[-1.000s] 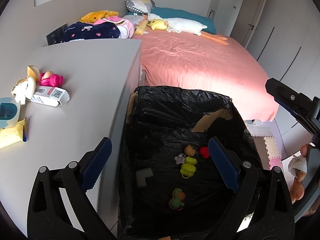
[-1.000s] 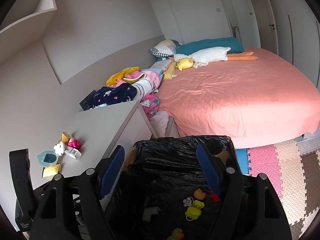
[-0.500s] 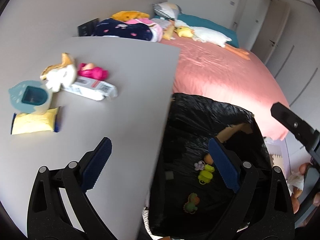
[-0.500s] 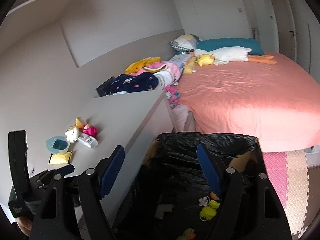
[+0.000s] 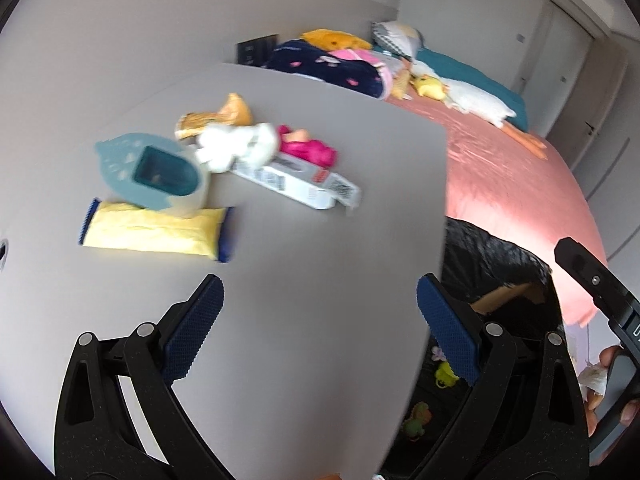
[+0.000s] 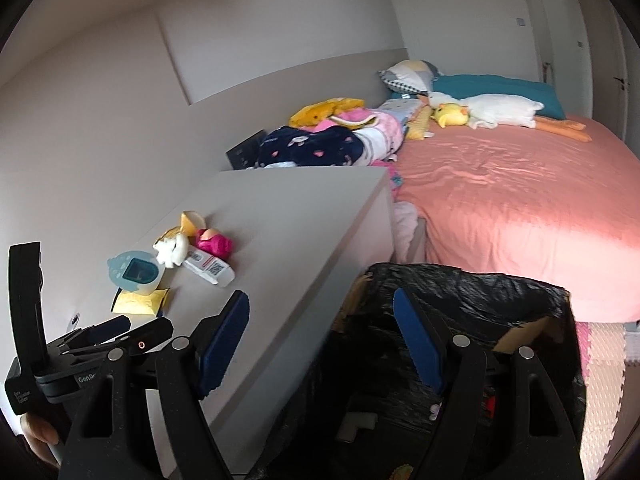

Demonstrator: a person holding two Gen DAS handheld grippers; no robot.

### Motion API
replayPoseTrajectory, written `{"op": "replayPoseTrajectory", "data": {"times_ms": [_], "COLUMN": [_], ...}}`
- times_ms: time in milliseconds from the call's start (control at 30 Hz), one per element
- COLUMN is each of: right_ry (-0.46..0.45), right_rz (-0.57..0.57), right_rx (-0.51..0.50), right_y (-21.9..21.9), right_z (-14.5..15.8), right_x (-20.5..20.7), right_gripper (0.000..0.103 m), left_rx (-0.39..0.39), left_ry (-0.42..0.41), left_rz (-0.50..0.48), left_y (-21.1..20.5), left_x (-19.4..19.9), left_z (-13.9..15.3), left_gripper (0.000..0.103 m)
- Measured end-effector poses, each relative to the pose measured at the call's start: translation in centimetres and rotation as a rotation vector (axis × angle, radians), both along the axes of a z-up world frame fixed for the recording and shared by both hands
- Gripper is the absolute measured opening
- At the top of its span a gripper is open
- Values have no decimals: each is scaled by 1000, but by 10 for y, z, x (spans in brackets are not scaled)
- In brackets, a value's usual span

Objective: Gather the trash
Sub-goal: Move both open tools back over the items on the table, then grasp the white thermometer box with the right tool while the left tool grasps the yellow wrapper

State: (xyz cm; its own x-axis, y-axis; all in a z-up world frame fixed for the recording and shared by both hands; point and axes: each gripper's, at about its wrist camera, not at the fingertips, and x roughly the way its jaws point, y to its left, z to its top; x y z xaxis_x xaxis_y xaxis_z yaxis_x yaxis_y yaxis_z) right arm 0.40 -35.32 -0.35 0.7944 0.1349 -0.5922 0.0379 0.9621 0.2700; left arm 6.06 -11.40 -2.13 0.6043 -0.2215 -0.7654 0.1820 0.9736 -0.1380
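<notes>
Here the left gripper [image 5: 320, 320] hangs over the grey counter [image 5: 320, 248], its blue-padded jaws spread wide with nothing between them. Ahead of it on the counter lies a small cluster of litter: a flat yellow packet [image 5: 154, 232] with blue ends, a pale blue lidded container [image 5: 150, 170] resting partly on that packet, a crumpled white tissue [image 5: 240, 146], a white carton [image 5: 296, 184] with a printed code lying on its side, a pink toy figure [image 5: 306, 148] just behind the carton, and an orange wrapper [image 5: 218, 118] at the far side. The view is blurred, so finer print cannot be read.

The right gripper [image 6: 320, 344] sits lower and to the side — one blue pad over the counter's edge, the other over the black-lined trash bin [image 6: 460, 284] that stands against the counter. Its jaws are apart and empty too. Inside the bin a few small bits show on the black liner: a white angled piece [image 6: 356, 424] and some yellow and green scraps [image 5: 446, 374].

Beyond the bin stretches a bed [image 6: 520, 200] with a pink cover, carrying a white stuffed goose [image 6: 500, 110] — folded clothes [image 6: 320, 144] are piled at the counter's far end.
</notes>
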Motion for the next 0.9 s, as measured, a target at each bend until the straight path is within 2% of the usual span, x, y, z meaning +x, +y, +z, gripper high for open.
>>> {"op": "replayPoseTrajectory", "data": {"times_ms": [300,733,900], "right_ry": [16,38,45], "right_rz": [74,126,144], "right_rx": [-14,-23,-24], "right_y": [32,58,66], "right_z": [-6,-14,-17], "right_x": [26,48,55], "right_gripper": [75,75,75], "left_rx": [10,-18,-28], "left_ry": [11,92,106], "left_rz": [130,293,333], "left_y": [45,102,115], "left_x": [10,28,35], "left_z": [-1,-19,-23], "left_gripper": [94,66,64]}}
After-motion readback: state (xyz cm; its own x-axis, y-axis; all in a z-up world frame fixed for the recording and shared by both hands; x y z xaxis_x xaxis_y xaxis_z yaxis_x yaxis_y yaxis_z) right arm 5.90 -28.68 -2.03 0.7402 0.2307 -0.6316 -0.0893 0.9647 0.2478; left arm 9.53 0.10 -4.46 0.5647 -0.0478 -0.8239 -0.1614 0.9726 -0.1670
